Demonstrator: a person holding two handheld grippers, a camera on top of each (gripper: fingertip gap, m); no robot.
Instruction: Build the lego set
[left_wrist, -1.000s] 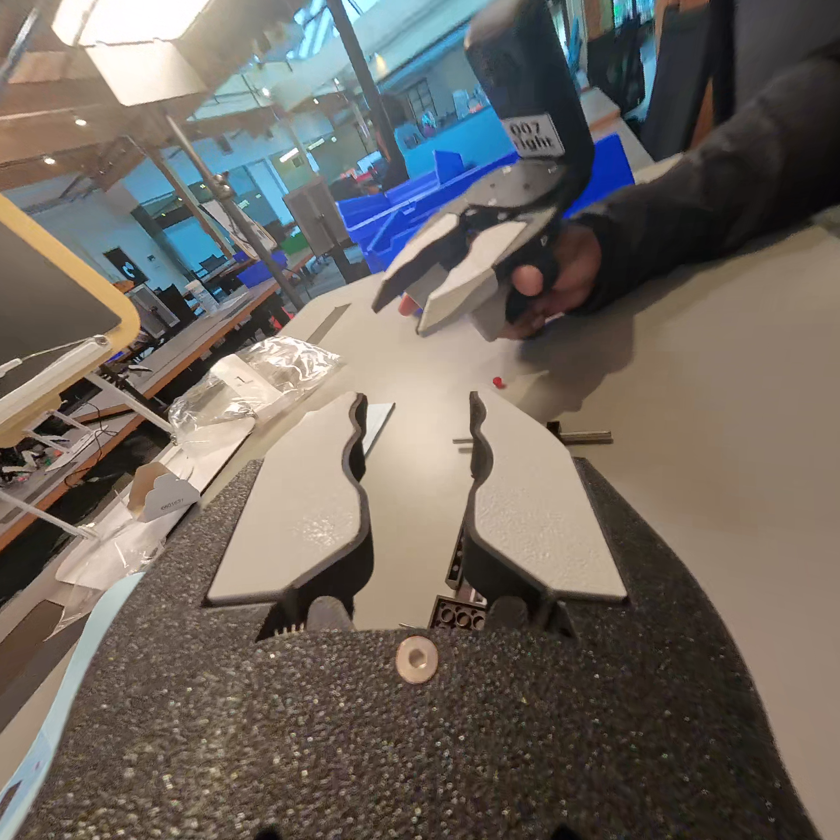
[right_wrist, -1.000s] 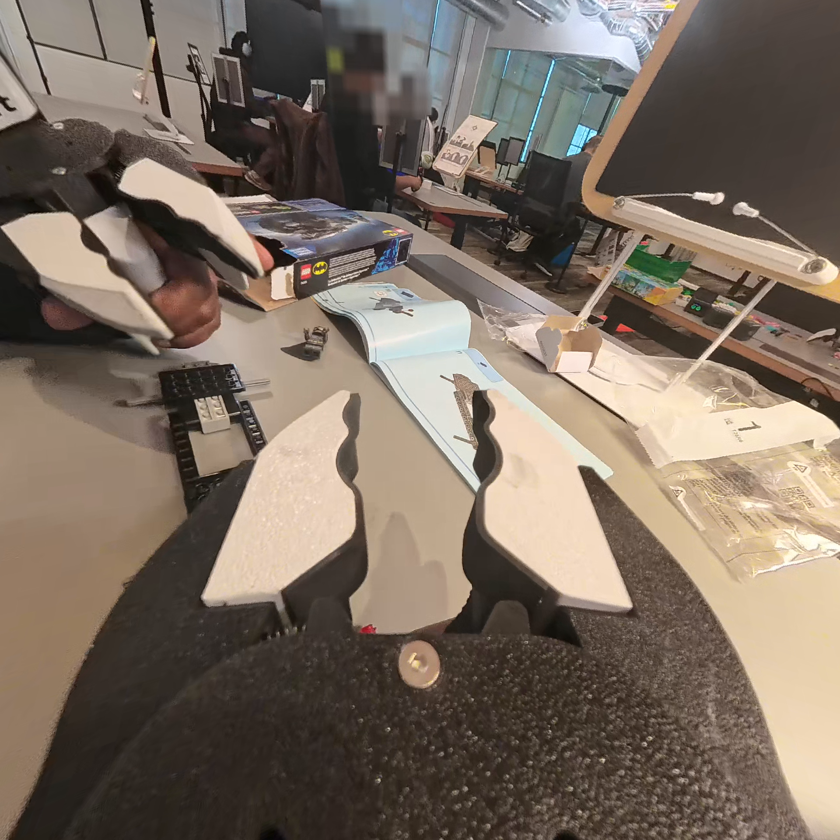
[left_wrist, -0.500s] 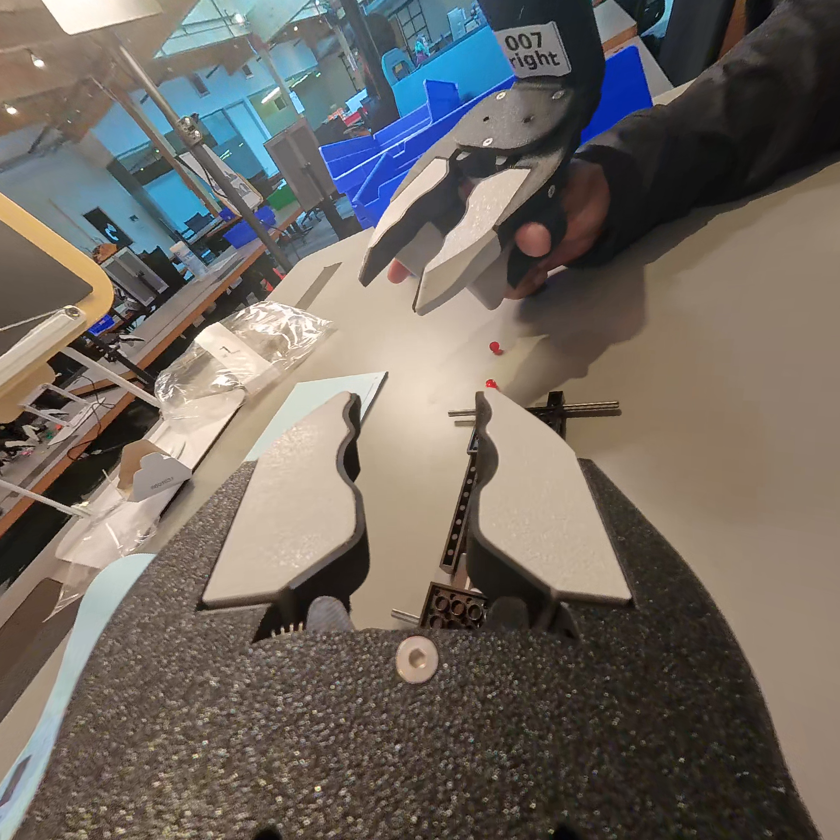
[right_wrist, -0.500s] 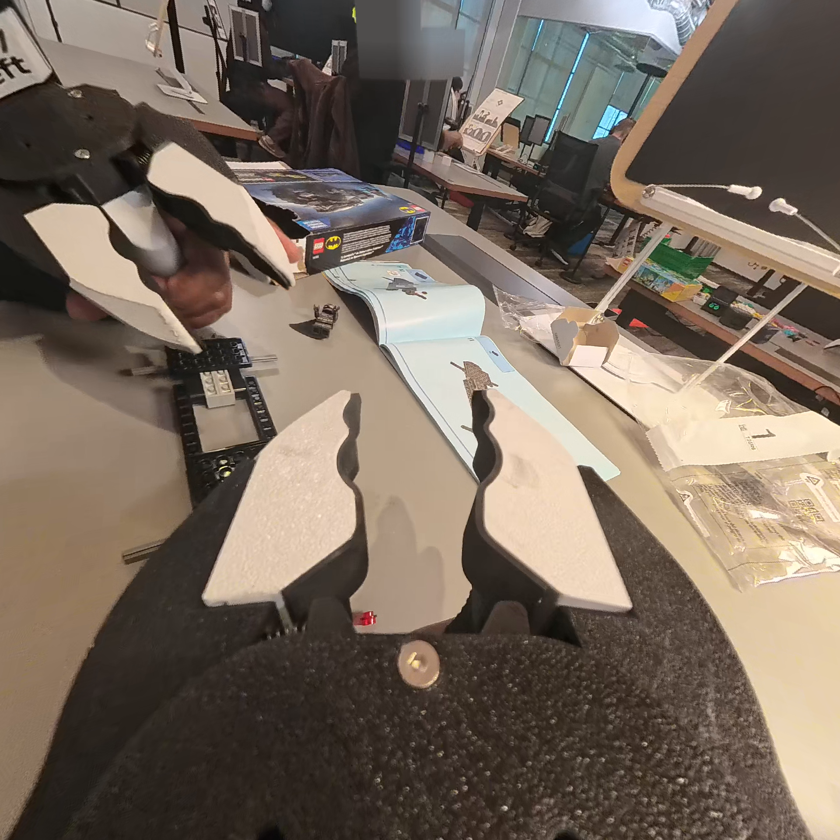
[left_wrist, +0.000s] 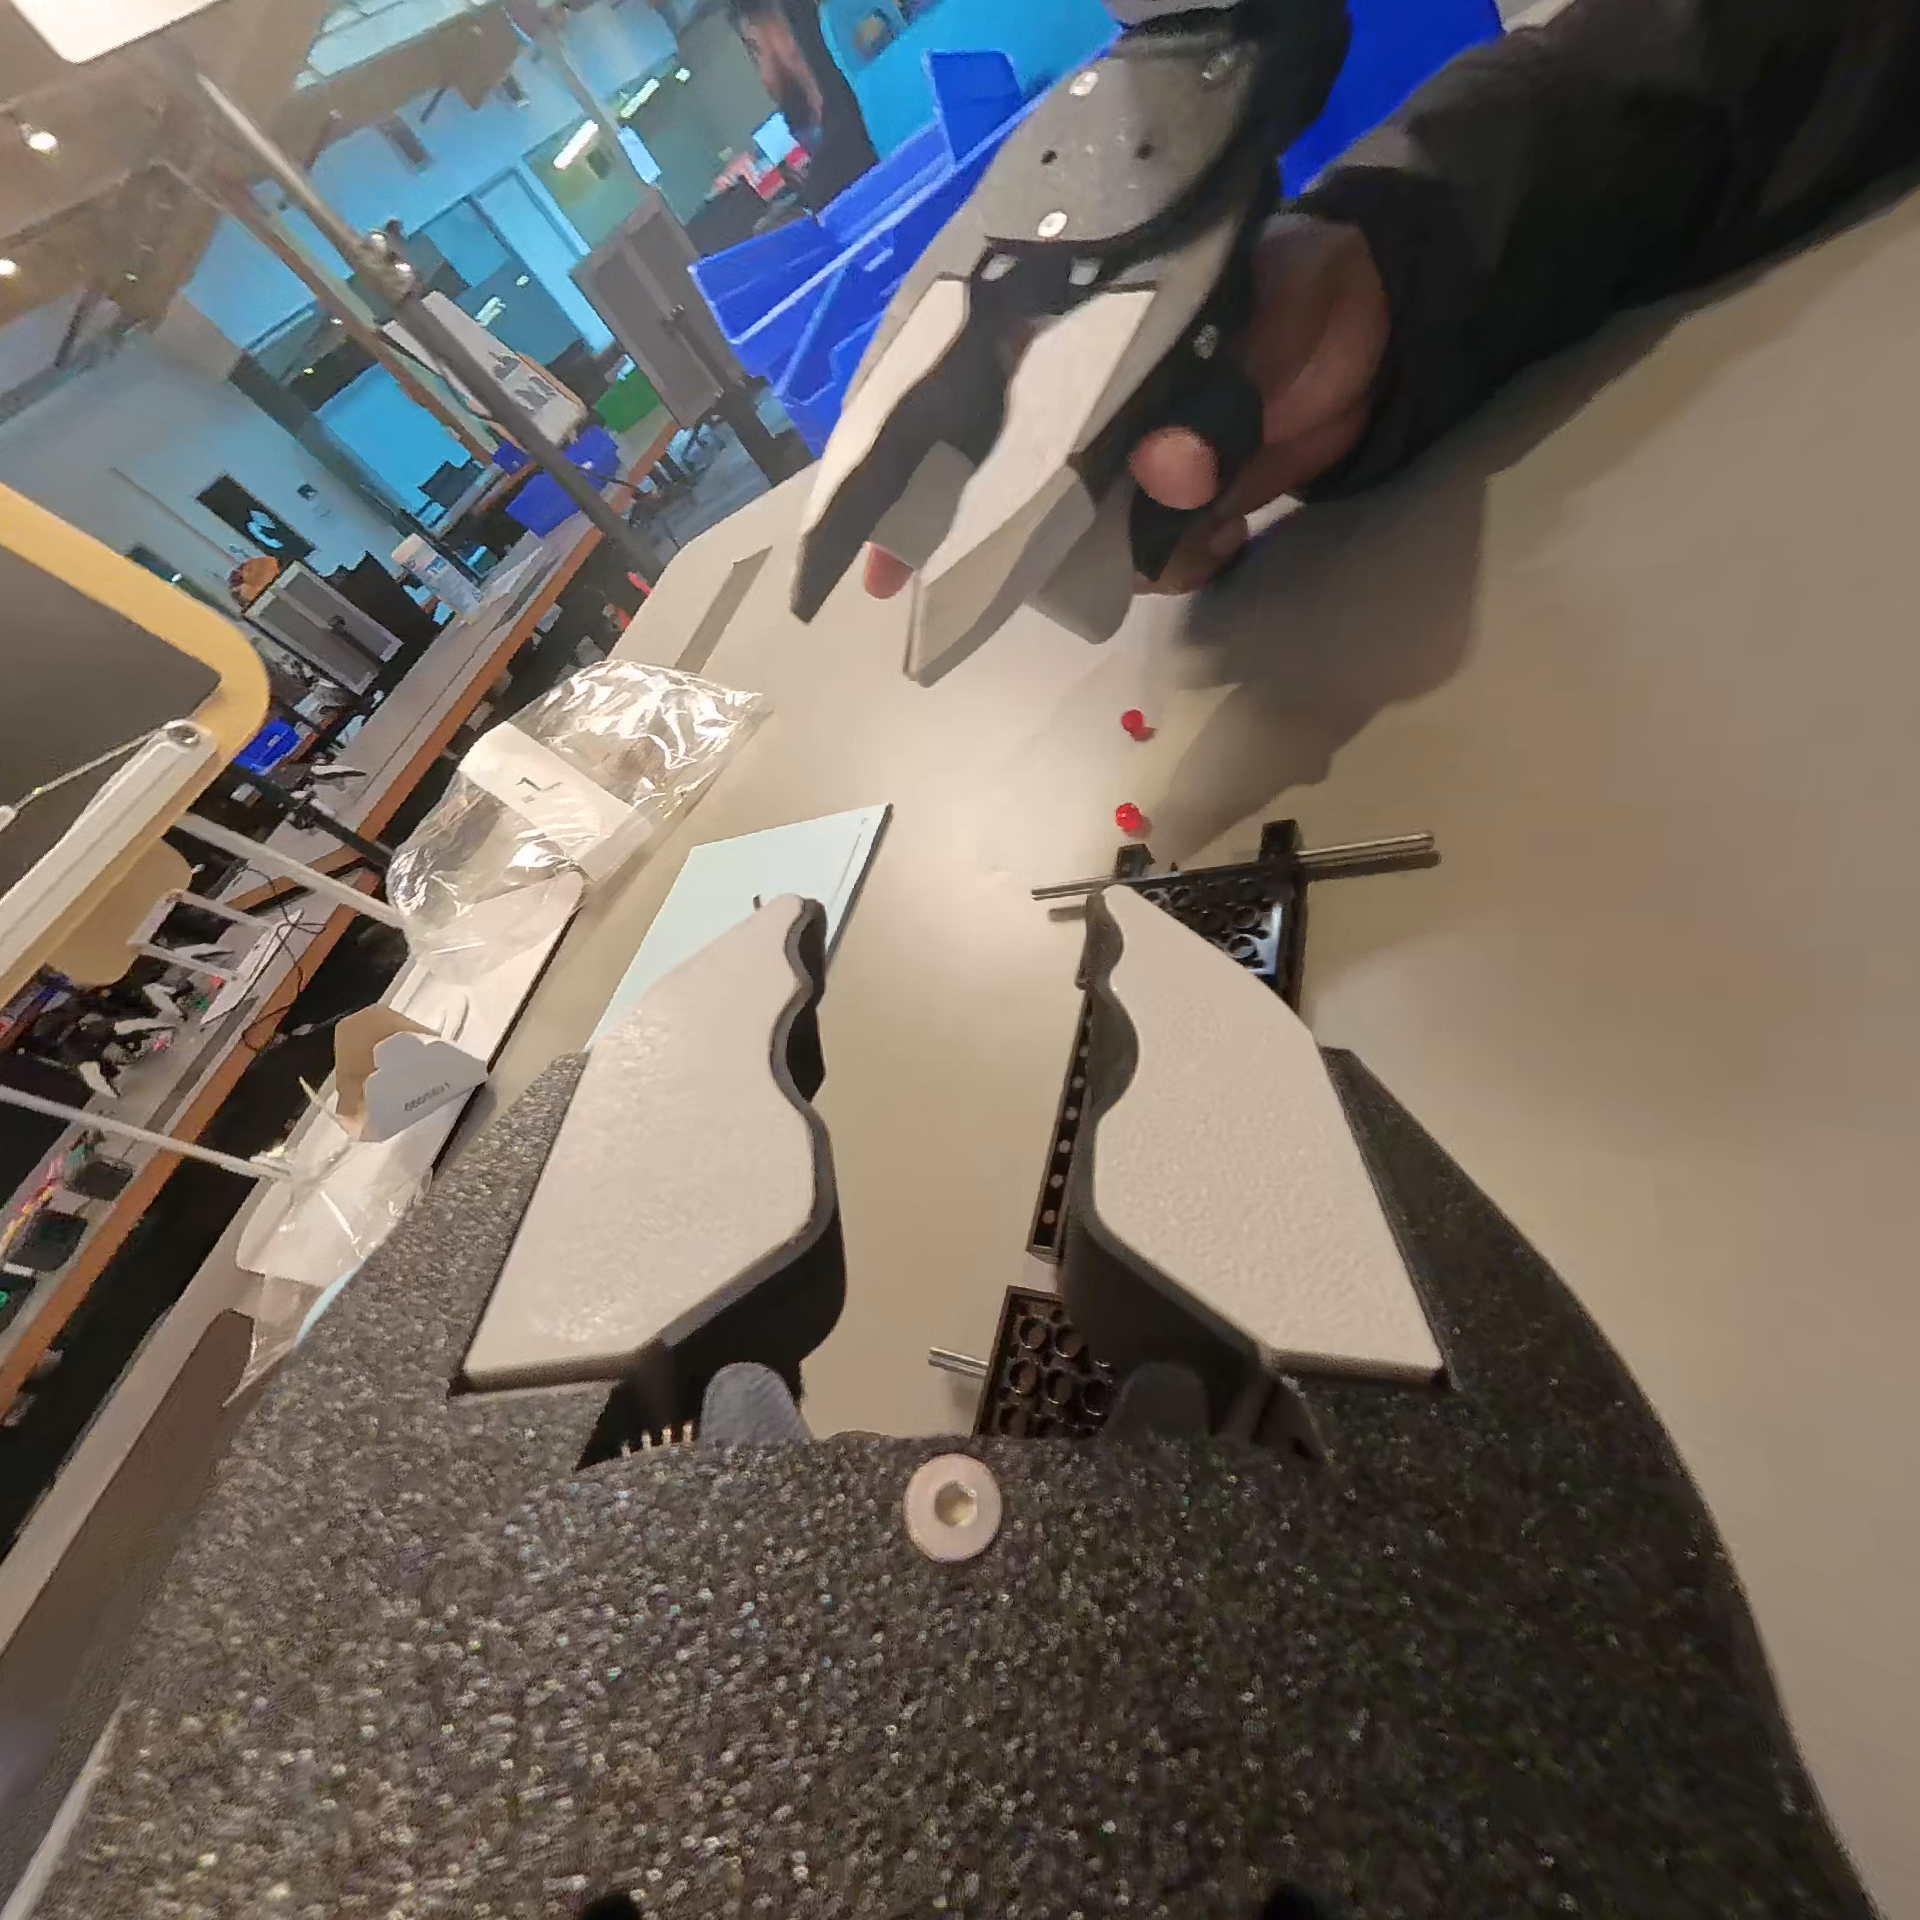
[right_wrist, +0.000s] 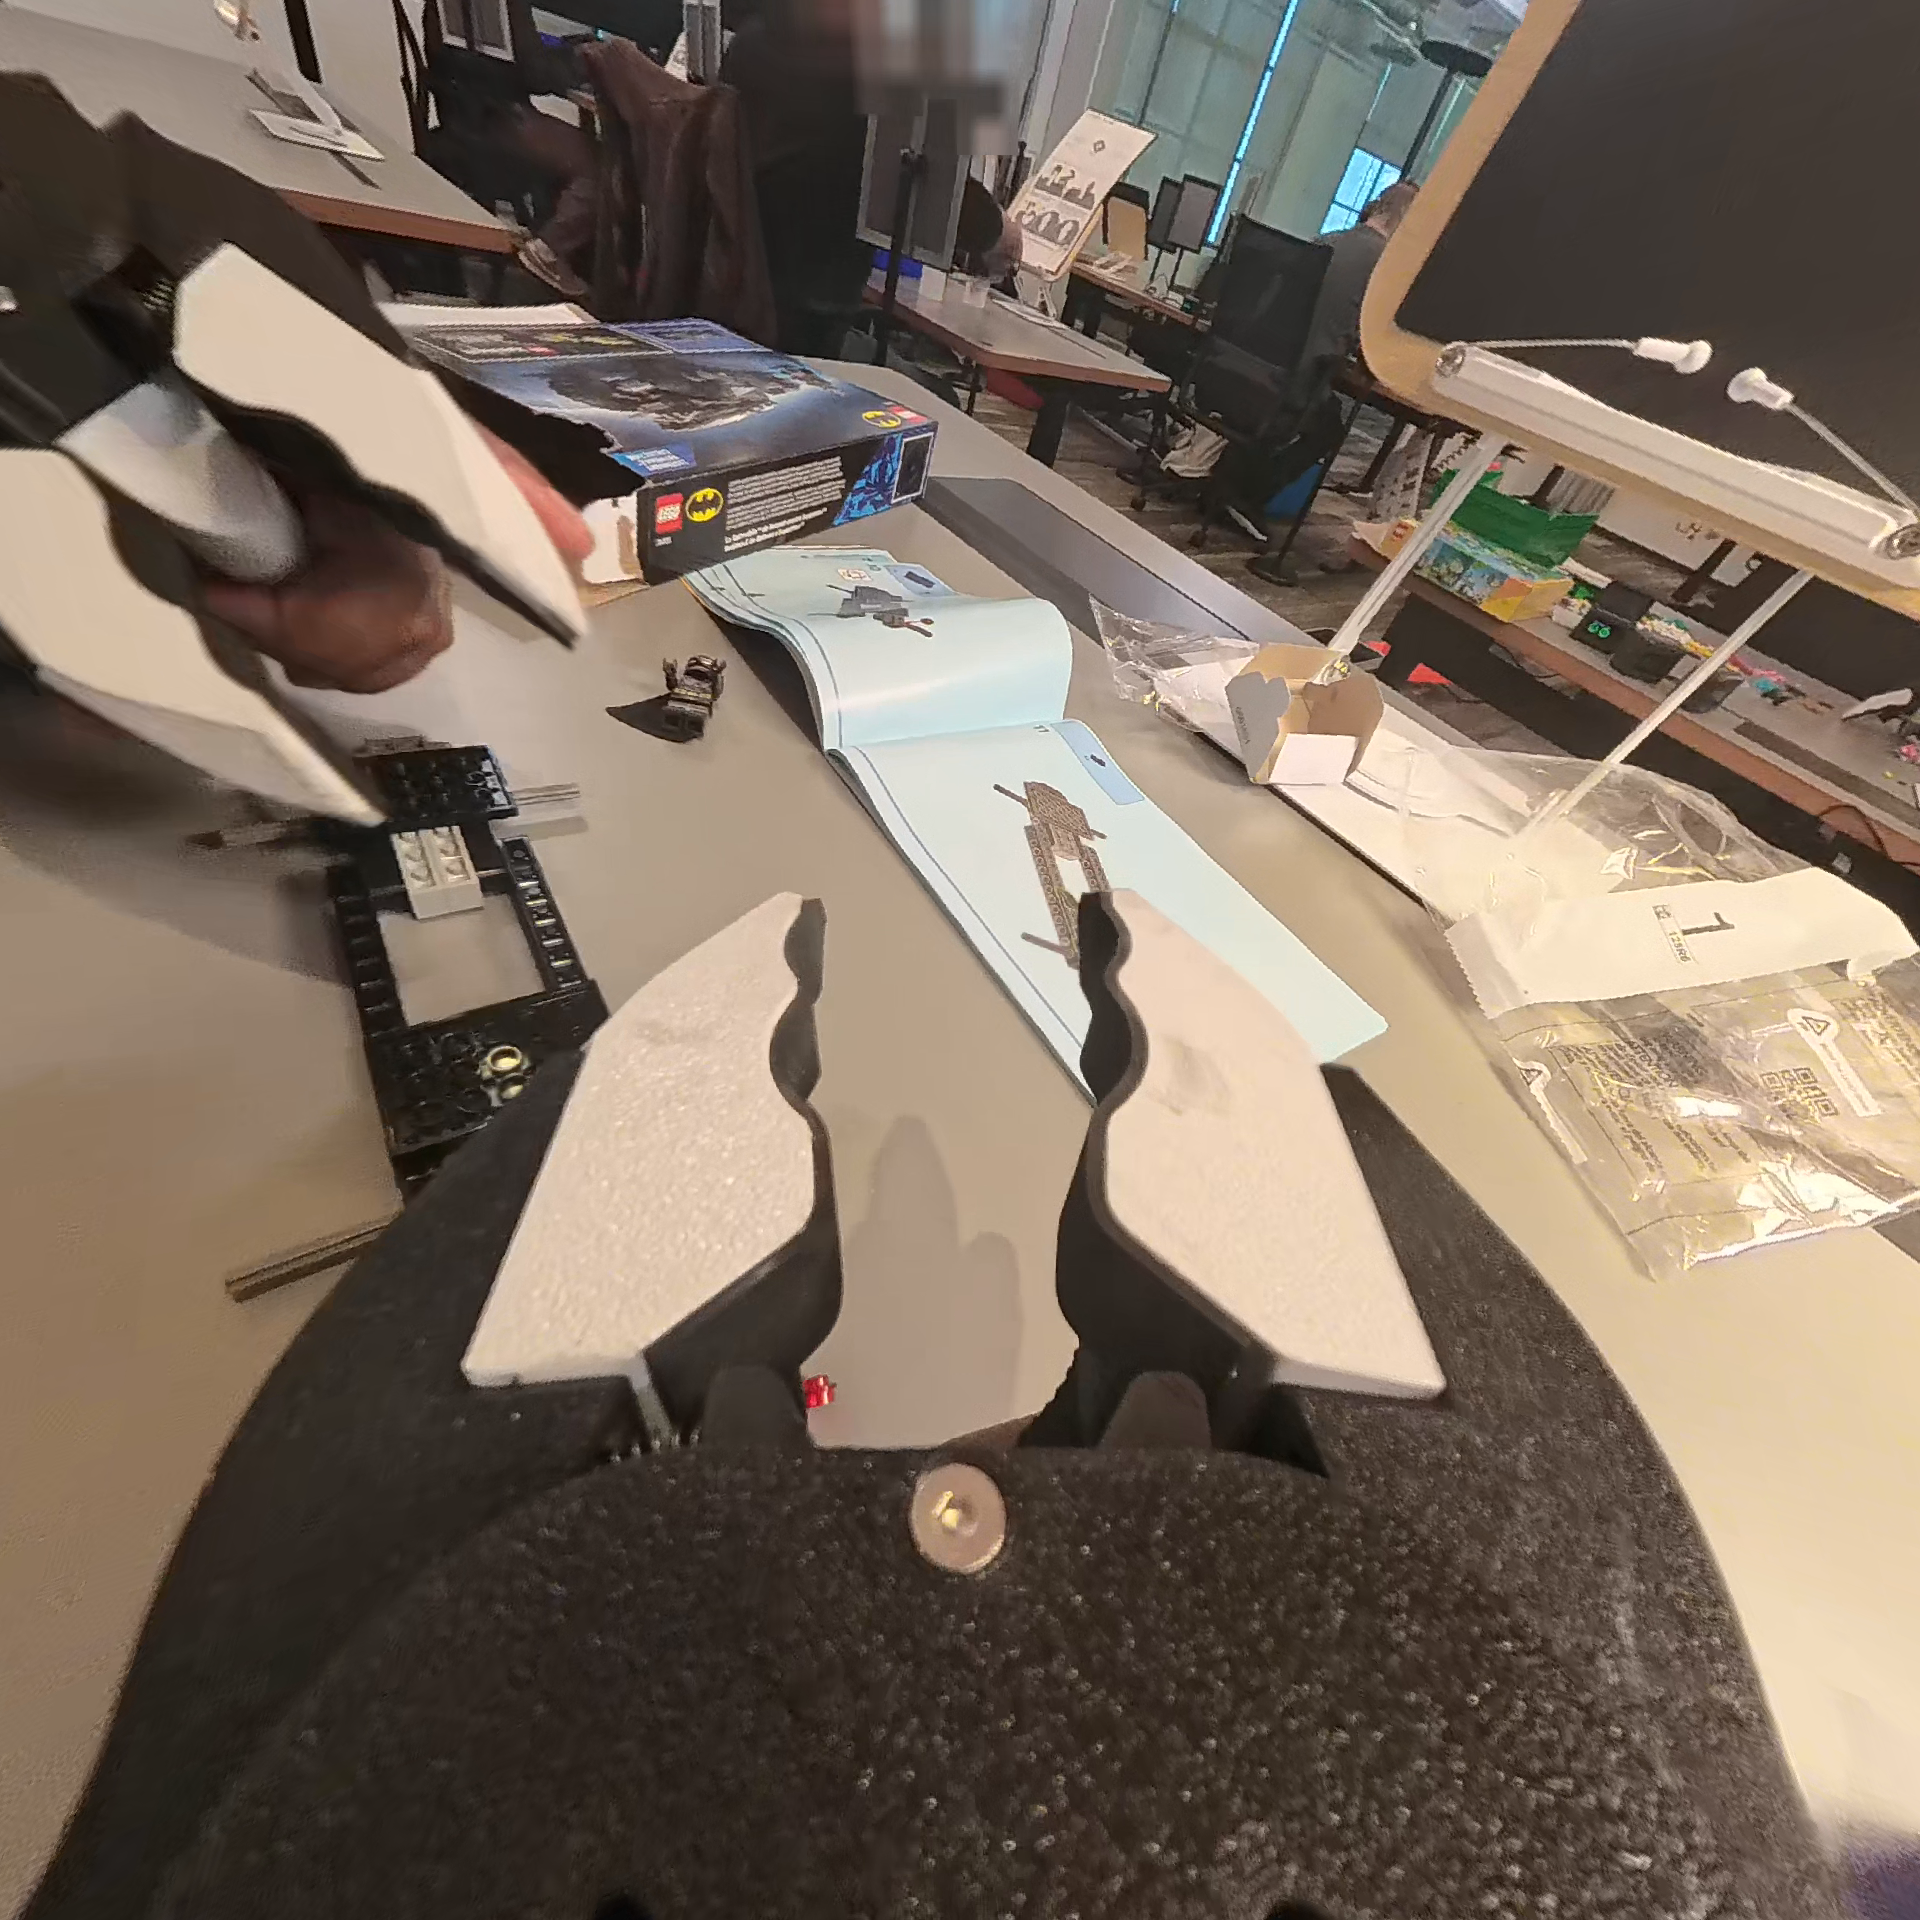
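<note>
Both claws hang open and empty over the grey desk (right_wrist: 156, 1091). The left claw (left_wrist: 951, 914) is nearer the black brick frame (right_wrist: 457, 977), which lies under its right finger, its long axis running along the fingers; the right claw (right_wrist: 945, 914) has the frame to its left and the open booklet (right_wrist: 1039, 831) ahead. Two red studs (left_wrist: 1132, 769) lie between the claws; behind is a workshop with blue bins (left_wrist: 831, 270).
</note>
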